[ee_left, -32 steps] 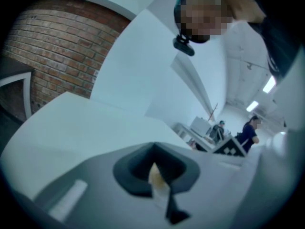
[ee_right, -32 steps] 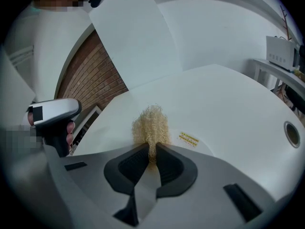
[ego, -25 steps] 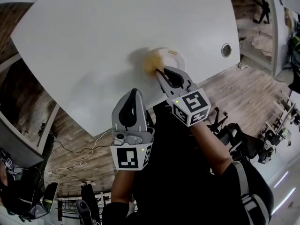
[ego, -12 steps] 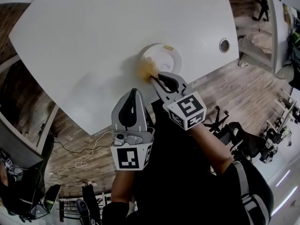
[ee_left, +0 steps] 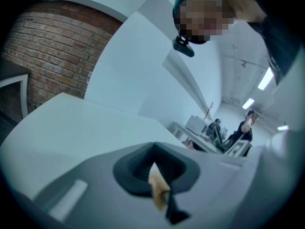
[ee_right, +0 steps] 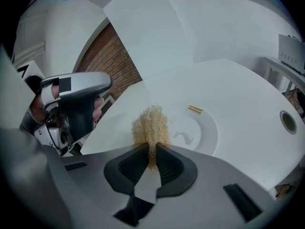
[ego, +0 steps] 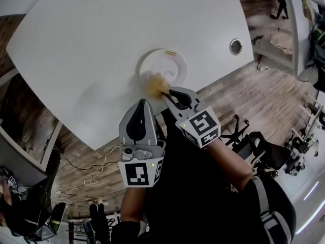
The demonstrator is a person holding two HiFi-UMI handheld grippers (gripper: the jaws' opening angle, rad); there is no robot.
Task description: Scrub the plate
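counter point(ego: 96, 44): open left, far and right of plate point(ego: 175, 60) | obstacles: plate, scrubber point(ego: 156, 83) on its near rim clamped in right tool point(ego: 166, 92), cable hole point(ego: 235, 46) far right | near edge: left tool point(ego: 142, 103), pinched on tan scrap point(ee_left: 157, 189), off counter, just beside right tool

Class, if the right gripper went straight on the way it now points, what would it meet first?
The right gripper, shut on the golden scouring pad, points at the white plate; the pad would probably press onto its near rim first.
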